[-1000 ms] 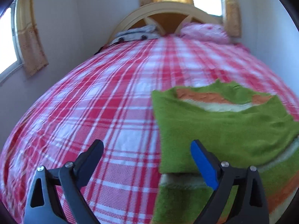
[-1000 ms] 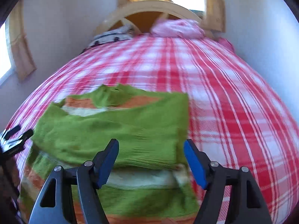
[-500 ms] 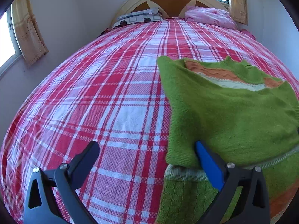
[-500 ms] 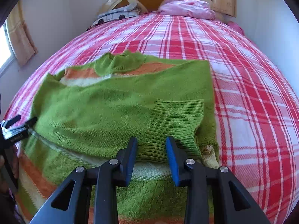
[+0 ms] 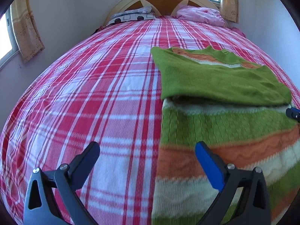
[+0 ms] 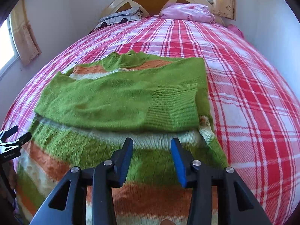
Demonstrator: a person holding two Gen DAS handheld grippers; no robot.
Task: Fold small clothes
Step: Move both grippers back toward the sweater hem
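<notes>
The left gripper [image 5: 147,154] gapes wide and empty over the sweater's [image 6: 120,97] near left edge on the plaid bedspread [image 5: 93,93]. The right gripper [image 6: 151,150], jaws just opening, partly apart, holds nothing above the sweater's near striped body.

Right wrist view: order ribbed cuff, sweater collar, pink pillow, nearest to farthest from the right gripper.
From the right gripper:
1. Ribbed cuff, just ahead, slightly right.
2. Sweater collar, further up the bed, centre-left.
3. Pink pillow, at the headboard, right of centre.
</notes>
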